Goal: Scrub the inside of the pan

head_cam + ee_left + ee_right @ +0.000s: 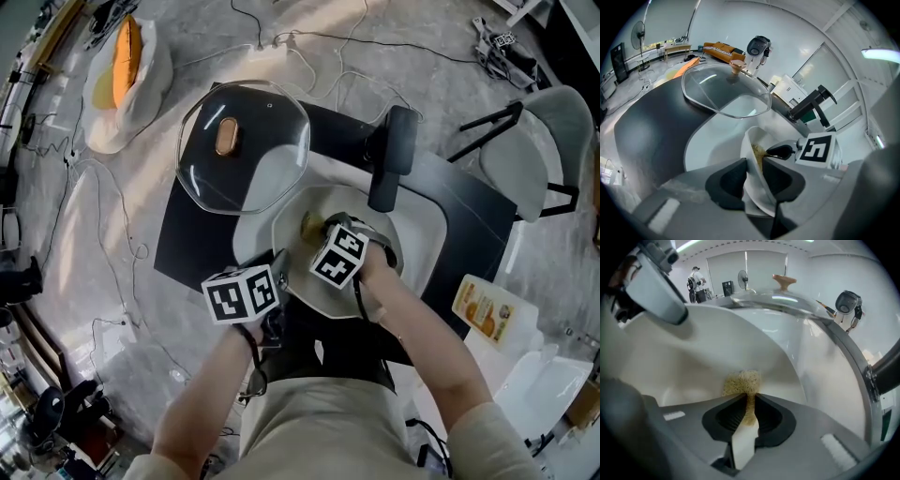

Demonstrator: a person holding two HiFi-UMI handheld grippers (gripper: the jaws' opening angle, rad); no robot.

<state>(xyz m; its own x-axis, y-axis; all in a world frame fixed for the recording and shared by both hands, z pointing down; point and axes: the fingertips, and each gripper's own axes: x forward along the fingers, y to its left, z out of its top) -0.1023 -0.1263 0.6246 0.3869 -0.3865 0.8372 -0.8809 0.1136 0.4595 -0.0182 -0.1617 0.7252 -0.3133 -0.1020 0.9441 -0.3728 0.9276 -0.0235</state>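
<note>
Pan cream-white inside, rim tight in left gripper; tan scrubber pinched in right gripper.

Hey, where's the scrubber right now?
In the right gripper view the scrubber is pinched in the right gripper, down inside the pan. In the head view it is mid-pan, just below-right of the glass lid.

pan: seen as creamy white inside
pan handle: black
scrubber: yellow-brown, speckled
lid: clear glass
knob: brown
table: black
marker cubes: white, printed with black squares
floor: grey, mottled with lighter patches
</note>
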